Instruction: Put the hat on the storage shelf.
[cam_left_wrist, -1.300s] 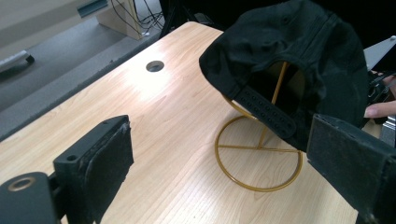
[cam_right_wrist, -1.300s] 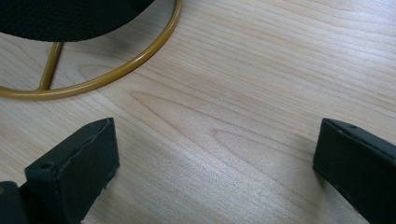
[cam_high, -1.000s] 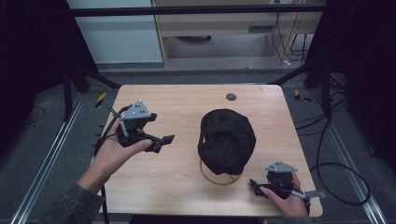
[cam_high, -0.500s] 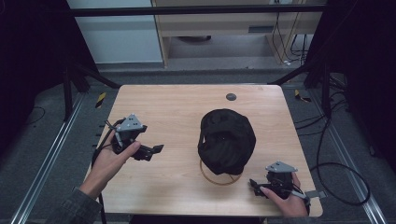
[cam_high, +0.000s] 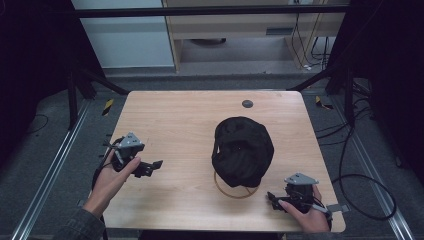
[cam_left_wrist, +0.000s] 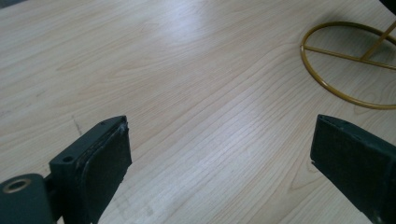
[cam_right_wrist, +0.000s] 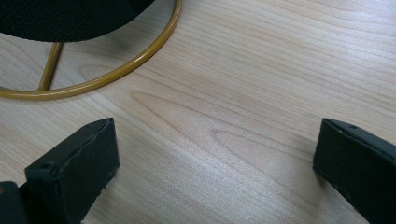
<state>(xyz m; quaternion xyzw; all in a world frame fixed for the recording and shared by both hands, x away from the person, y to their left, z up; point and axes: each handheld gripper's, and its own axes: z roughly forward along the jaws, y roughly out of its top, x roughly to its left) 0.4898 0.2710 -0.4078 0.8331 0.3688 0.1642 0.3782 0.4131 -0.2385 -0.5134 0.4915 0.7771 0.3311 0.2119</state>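
Note:
A black cap sits on a gold wire stand whose ring base rests on the wooden table. My left gripper is low over the table's left side, jaws wide apart with nothing between them; its own view shows the gold ring ahead to the right. My right gripper rests near the front right edge, also open and empty. The ring and the cap's black edge lie just ahead of it.
A small dark round disc lies near the table's far edge. Bare wood spreads between the left gripper and the stand. Dark floor, metal rails and cables surround the table.
The left hand has carried its gripper toward the person and down toward the table's left side. The right gripper and the cap have stayed put.

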